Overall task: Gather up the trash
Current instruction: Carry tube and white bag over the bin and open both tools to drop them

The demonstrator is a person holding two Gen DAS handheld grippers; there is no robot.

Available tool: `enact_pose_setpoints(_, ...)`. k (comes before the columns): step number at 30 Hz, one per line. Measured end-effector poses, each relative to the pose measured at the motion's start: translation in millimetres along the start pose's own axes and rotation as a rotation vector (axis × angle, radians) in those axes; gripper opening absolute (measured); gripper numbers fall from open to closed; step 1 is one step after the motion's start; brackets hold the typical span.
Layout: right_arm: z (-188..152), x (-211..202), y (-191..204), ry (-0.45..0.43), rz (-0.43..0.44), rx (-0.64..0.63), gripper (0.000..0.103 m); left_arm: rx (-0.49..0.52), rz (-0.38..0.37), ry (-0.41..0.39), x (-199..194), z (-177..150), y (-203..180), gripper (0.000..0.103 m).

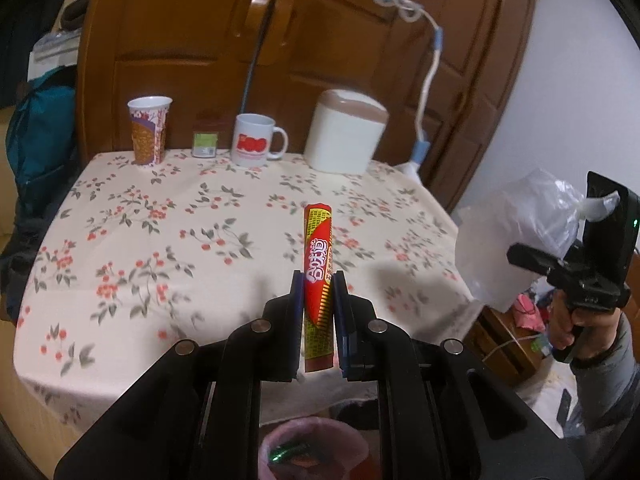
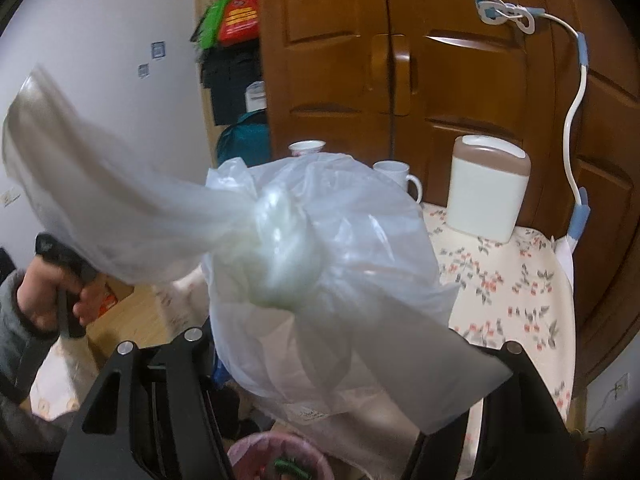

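Jaws clamped on a red and yellow tubular snack wrapper, your left gripper holds it above the pink-lined trash bin, near the floral-clothed table. Centre it over the bin before releasing. Only the left view shows the wrapper. The right view is filled by a knotted translucent plastic bag, which your right gripper pinches.

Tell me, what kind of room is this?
Probably a room in someone's home, maybe a bedroom. A big wooden wardrobe stands behind a small table with a flowery tablecloth, and a white mug and a paper cup sit on it.
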State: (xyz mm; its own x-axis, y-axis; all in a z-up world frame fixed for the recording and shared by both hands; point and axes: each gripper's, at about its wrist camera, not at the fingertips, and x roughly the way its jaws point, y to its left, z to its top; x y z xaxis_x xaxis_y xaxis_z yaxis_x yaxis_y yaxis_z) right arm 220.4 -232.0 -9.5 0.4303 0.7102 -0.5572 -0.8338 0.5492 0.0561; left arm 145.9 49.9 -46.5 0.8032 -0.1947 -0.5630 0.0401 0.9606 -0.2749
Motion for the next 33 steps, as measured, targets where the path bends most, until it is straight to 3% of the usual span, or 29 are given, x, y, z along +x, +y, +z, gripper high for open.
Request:
enact_pose_setpoints(7, -39, -31, 27, 0.026, 0.05, 0.01, 0.064, 0.007, -0.039, 0.013, -27, -43, -22, 0.014)
enact_pose_setpoints(13, -66, -29, 32, 0.067, 0.074, 0.041, 0.064, -0.008, -0.065, 0.062, -30, -87, -29, 0.014)
enact_pose_setpoints(22, -107, -9, 39, 0.152, 0.071, 0.069, 0.064, -0.072, -0.087, 0.156, -9, -148, -21, 0.014)
enact_pose_setpoints(33, -171, 44, 38, 0.305, 0.082, 0.117, 0.064, -0.113, -0.072, 0.292, 36, -201, -11, 0.014)
